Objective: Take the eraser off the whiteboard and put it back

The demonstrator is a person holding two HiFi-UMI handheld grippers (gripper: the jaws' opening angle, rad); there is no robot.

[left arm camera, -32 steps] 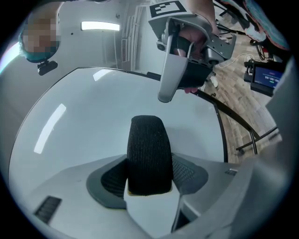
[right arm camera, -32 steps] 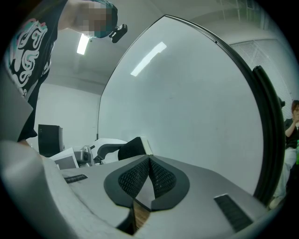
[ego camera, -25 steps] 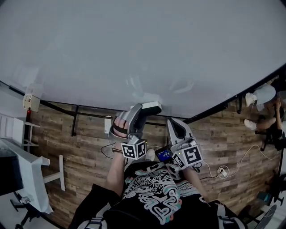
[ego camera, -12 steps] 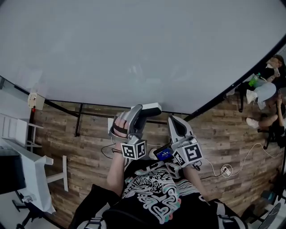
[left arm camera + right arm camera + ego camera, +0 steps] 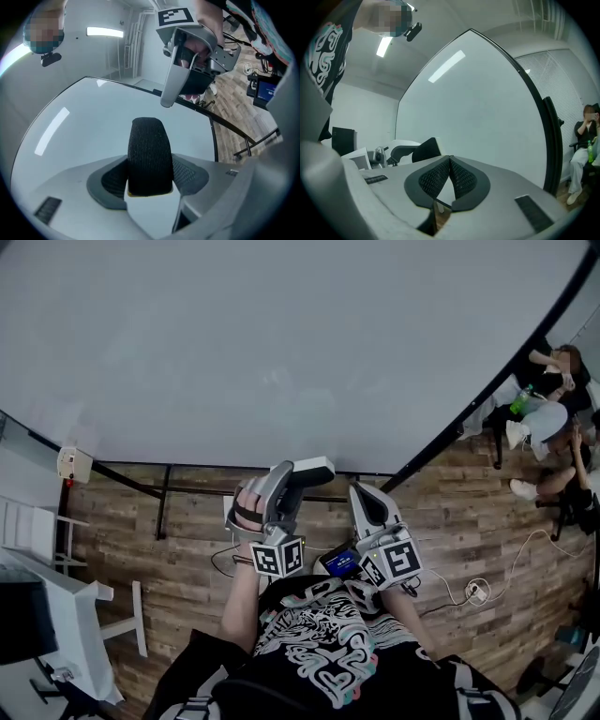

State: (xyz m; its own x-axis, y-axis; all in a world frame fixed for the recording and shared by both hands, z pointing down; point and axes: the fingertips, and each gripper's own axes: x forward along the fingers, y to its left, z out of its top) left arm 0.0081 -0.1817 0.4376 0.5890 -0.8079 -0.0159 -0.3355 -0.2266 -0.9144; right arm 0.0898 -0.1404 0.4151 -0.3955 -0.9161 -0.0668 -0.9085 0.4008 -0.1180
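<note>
One whiteboard [image 5: 281, 343], one black eraser [image 5: 149, 150] and two handheld grippers, the left gripper [image 5: 300, 472] and the right gripper [image 5: 450, 176], share the frame.

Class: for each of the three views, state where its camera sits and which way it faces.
Head view: on the person's head, facing steeply down; whiteboard, left gripper, right gripper, shirt.
Left gripper view: along its jaws, clamped on the eraser, toward the whiteboard; right gripper above.
Right gripper view: along its shut jaws, toward the whiteboard.
All share the whiteboard.
</note>
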